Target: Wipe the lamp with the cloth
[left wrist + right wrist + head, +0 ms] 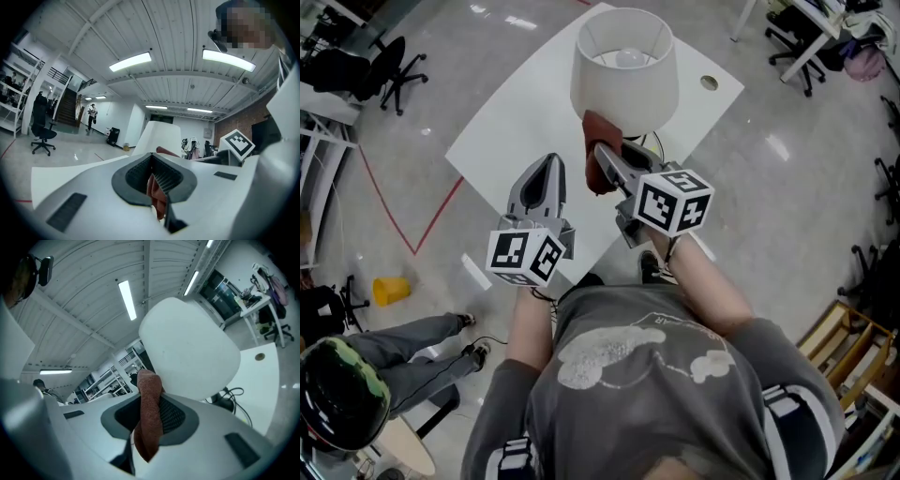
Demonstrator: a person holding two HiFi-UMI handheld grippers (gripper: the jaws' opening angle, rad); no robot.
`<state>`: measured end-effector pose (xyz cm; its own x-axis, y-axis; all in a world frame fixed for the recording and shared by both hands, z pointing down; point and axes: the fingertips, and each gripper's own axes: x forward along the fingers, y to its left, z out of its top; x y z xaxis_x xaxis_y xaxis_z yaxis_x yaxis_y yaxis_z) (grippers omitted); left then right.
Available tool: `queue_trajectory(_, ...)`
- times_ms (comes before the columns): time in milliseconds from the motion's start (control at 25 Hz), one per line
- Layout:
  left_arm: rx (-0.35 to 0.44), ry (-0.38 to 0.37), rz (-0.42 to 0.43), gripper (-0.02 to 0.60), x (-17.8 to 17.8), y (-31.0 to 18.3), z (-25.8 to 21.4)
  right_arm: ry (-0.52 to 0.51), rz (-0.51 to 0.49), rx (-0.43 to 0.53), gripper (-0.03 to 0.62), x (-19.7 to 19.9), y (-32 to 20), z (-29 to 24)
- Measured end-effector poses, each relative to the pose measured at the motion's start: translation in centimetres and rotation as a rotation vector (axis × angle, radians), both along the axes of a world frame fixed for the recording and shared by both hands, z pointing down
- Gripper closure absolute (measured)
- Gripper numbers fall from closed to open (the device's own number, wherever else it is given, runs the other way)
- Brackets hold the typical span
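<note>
nearest to us, the person's grey shirt [647,375] and both bare forearms reach forward over the edge of a white table [511,122]. the left gripper [549,161] hovers above the table top, well to the left of the lamp. its jaws are drawn together and clamp nothing, and in the left gripper view we see only a red strip through the slit behind them. the right gripper [602,148] is clamped on a reddish-brown cloth [598,171]. in the right gripper view the cloth stands pinched between the dark ribbed pads [173,416], with one end hanging below the jaws and the other rising above them. this upper end meets the lower rim of the lamp [623,75], on the side of the white shade facing us. the lamp stands upright near the far end of the table, its bulb [630,58] visible through the open top. a dark cable [229,394] lies by its foot. beyond, on the grey floor, we note a yellow cup [391,291], a red line [394,216] and a black office chair [394,66].
</note>
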<state>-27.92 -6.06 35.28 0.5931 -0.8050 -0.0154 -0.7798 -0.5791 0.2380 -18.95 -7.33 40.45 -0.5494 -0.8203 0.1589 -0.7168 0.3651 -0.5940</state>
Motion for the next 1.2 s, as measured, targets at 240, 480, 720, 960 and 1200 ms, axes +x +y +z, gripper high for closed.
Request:
queue_trajectory(240, 0.132, 0.010, -0.067, 0.574, 1.5, 0.6, -5.3, 0.025, -0.085, 0.157, 0.503, 2.6, 0.6, -5.2)
queue_trajectory(480, 0.157, 0.010, -0.122, 0.574, 3.2, 1.3, -6.1, 0.075, -0.138, 0.259, 0.503, 4.8, -0.7, -8.8)
queue_trajectory(720, 0.128, -0.003, -0.126, 0.574, 4.3, 2.2, -5.1, 0.097, -0.149, 0.228, 0.503, 5.9, -0.7, -6.5)
queue_trajectory(960, 0.063, 0.012, -0.099, 0.574, 3.6, 1.3, -1.9, 0.107, -0.106, 0.131, 0.503, 6.5, -0.2, -1.5)
queue_trajectory(1200, -0.006, 0.019, -0.051, 0.574, 4.1, 1.1, 1.1, 0.130, -0.038, 0.047, 0.503, 7.9, 0.2, 2.0)
